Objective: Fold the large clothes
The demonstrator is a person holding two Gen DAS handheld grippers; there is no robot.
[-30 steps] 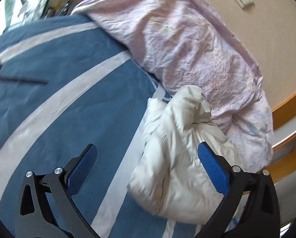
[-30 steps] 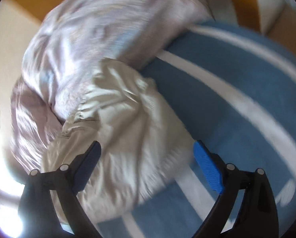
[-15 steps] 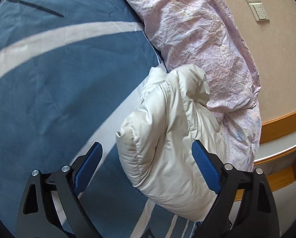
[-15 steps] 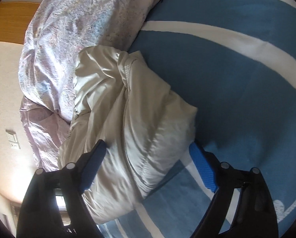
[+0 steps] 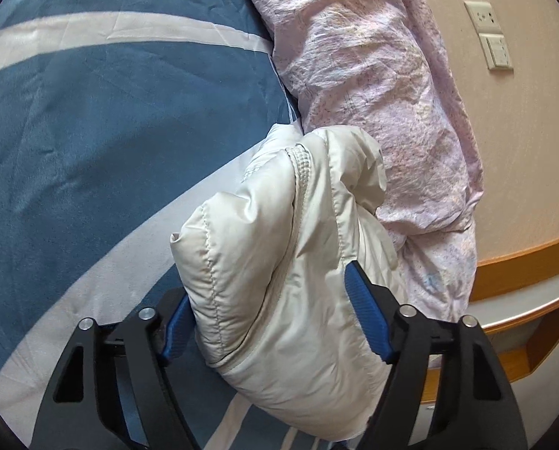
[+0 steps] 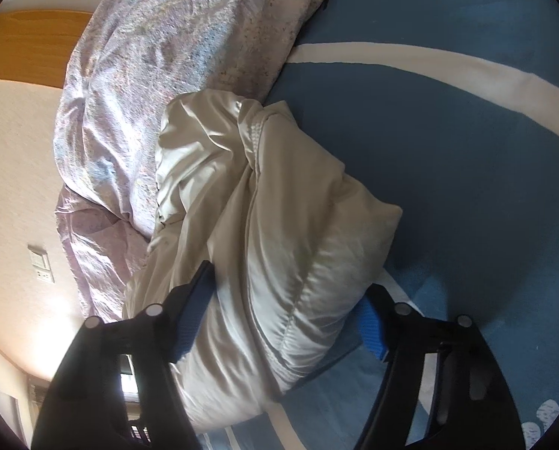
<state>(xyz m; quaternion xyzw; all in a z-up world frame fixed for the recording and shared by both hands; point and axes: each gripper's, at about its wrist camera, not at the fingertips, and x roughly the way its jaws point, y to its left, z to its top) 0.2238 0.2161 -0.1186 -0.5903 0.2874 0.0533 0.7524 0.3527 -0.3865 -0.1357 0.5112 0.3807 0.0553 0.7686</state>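
The left gripper (image 5: 275, 318) has its blue pads (image 5: 365, 318) pressed into either side of the cream padded jacket (image 5: 290, 262), clamped on the bundle's near end; the left-hand pad is half buried behind a quilted fold, so only its edge shows. The right gripper (image 6: 279, 307) likewise grips the jacket (image 6: 279, 225), one pad (image 6: 193, 311) sunk into the fabric on the left and the other mostly covered by the bulging quilted end, only a blue corner peeping out. Neither wrist view shows the other gripper.

The jacket is folded into a thick bundle lying on the blue bedspread (image 5: 92, 131) with broad white stripes, its far end touching the crumpled pink floral quilt (image 5: 373, 75) heaped beside it. The underside of the bundle and its nearest edge are cut off by the gripper frames, so how neatly the layers sit underneath cannot be told. A ribbed seam runs across the top; whether it is a collar or a cuff is unclear.

Beyond the quilt, a beige wall carries a socket and switch plate (image 5: 489, 33), and a wooden ledge (image 5: 523, 270) curves along the wall below it
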